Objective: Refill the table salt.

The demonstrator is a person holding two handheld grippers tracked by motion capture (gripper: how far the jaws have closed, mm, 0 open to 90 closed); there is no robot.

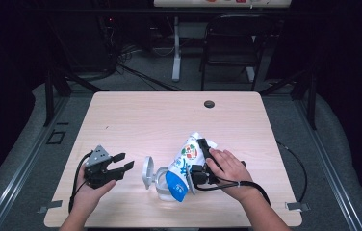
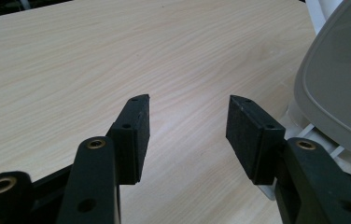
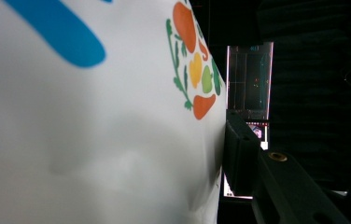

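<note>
Right tool (image 1: 202, 161) clamps the white printed plastic pouch (image 1: 185, 166), tilted over the clear lidded container (image 1: 157, 180) on the worktop (image 1: 135, 120). Left tool (image 1: 121, 163) wide, empty. Keep pouch mouth centred, tilt slowly.

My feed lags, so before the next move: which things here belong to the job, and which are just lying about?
In the job:
- white printed bag, clamped in the right hand-held gripper, tipped over the container
- clear container with its grey lid flipped open
- left hand-held gripper, open, beside the container

Lying about:
- folding chair behind the table
- floor cables
</note>
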